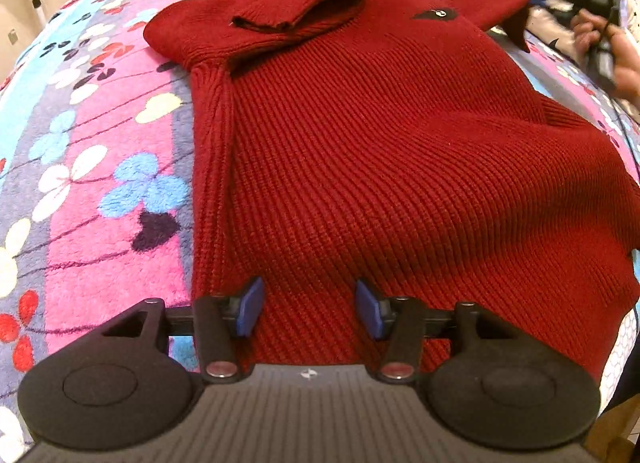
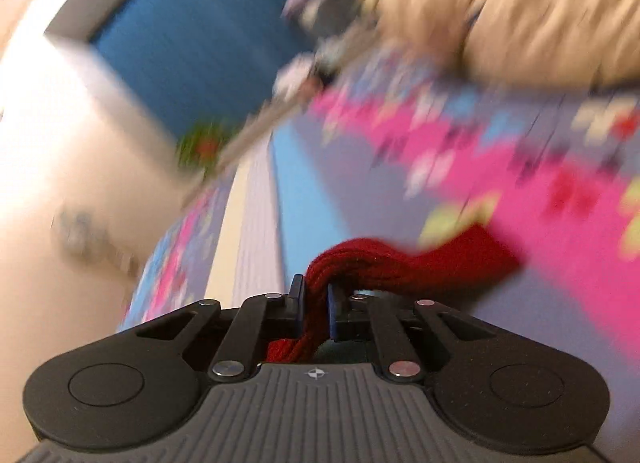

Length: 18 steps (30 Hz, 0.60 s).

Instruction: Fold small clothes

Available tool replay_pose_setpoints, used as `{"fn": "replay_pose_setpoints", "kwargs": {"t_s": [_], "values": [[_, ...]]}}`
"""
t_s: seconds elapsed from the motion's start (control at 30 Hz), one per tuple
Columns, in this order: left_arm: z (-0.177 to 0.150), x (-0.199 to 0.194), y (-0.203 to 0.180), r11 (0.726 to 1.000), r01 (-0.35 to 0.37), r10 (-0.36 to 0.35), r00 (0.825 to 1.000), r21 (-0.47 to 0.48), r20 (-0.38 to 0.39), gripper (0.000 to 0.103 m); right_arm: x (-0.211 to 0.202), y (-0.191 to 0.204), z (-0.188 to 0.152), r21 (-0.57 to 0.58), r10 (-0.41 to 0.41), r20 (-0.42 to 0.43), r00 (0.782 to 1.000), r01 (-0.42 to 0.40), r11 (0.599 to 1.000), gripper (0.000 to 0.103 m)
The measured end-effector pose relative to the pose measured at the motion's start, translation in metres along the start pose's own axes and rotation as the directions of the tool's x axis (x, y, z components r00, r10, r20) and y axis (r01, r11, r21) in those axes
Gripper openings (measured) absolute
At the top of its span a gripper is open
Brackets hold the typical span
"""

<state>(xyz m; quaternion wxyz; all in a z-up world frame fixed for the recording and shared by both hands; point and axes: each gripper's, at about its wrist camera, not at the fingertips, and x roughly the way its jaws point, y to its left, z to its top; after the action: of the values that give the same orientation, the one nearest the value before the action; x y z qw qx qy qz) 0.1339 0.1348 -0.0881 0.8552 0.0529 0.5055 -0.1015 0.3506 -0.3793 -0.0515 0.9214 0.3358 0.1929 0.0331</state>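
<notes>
While the flowered blanket [image 1: 80, 167] covers the bed from edge to edge, most of its middle is taken up by the red knitted sweater [image 1: 380, 151], which is laid flat with its long axis running from the near edge, at the hem, away toward the collar at the far side. One sleeve [image 1: 296, 7] is already folded across the chest near the far left of the garment. The other sleeve [image 1: 496, 3] is drawn out toward the far right corner, where its cuff [image 2: 360, 259] is pinched between the nearly closed fingers of the right gripper [image 2: 316, 303]; that view is heavily blurred, so little else can be told from it. The left gripper [image 1: 310, 305] is held over the hem at the near edge, its blue pads [image 1: 250, 307] spread wide apart with nothing gripped between them. Since the free sleeve lies far from the left gripper and is already in the right one, the next fold across the chest is judged to fall to the right hand.
</notes>
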Motion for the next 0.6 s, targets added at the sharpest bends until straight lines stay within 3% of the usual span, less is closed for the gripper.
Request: {"fn": "replay_pose_setpoints", "kwargs": {"t_s": [0.07, 0.13, 0.17, 0.2, 0.27, 0.3, 0.33, 0.4, 0.5, 0.6], "values": [[0.000, 0.000, 0.000, 1.000, 0.000, 0.000, 1.000, 0.001, 0.000, 0.057, -0.027, -0.011, 0.026, -0.028, -0.077, 0.182, 0.980, 0.083, 0.996, 0.010], [0.000, 0.000, 0.000, 1.000, 0.000, 0.000, 1.000, 0.002, 0.000, 0.057, -0.047, -0.035, 0.042, -0.006, -0.244, 0.323, 0.914, 0.260, 0.966, 0.010], [0.000, 0.000, 0.000, 1.000, 0.000, 0.000, 1.000, 0.002, 0.000, 0.057, -0.051, -0.051, 0.045, 0.028, -0.334, 0.338, 0.880, 0.345, 0.938, 0.011], [0.000, 0.000, 0.000, 1.000, -0.002, 0.002, 1.000, 0.003, 0.000, 0.057, -0.051, -0.074, 0.048, 0.085, -0.410, 0.306, 0.859, 0.404, 0.911, 0.011], [0.000, -0.001, -0.001, 1.000, -0.005, 0.005, 1.000, 0.005, 0.000, 0.057, -0.041, -0.120, 0.043, 0.199, -0.425, 0.146, 0.893, 0.394, 0.897, 0.012], [-0.001, -0.002, -0.001, 1.000, -0.005, 0.005, 1.000, 0.005, 0.000, 0.057, -0.037, -0.134, 0.036, 0.213, -0.448, 0.093, 0.889, 0.422, 0.881, 0.013], [-0.001, -0.002, -0.001, 1.000, -0.006, 0.006, 1.000, 0.004, -0.001, 0.057, -0.034, -0.142, 0.028, 0.195, -0.494, 0.068, 0.867, 0.474, 0.859, 0.015], [-0.001, -0.002, -0.002, 1.000, -0.008, 0.008, 1.000, 0.003, -0.002, 0.057, -0.032, -0.149, 0.020, 0.184, -0.517, 0.047, 0.855, 0.501, 0.846, 0.027], [-0.001, -0.002, -0.003, 1.000, -0.012, 0.012, 1.000, 0.008, -0.001, 0.057, -0.039, -0.156, 0.020, 0.218, -0.456, 0.057, 0.888, 0.435, 0.874, 0.029], [0.001, -0.001, -0.001, 1.000, -0.006, 0.006, 1.000, 0.005, -0.006, 0.058, -0.045, -0.150, 0.022, 0.215, -0.493, 0.029, 0.870, 0.476, 0.853, 0.029]]}}
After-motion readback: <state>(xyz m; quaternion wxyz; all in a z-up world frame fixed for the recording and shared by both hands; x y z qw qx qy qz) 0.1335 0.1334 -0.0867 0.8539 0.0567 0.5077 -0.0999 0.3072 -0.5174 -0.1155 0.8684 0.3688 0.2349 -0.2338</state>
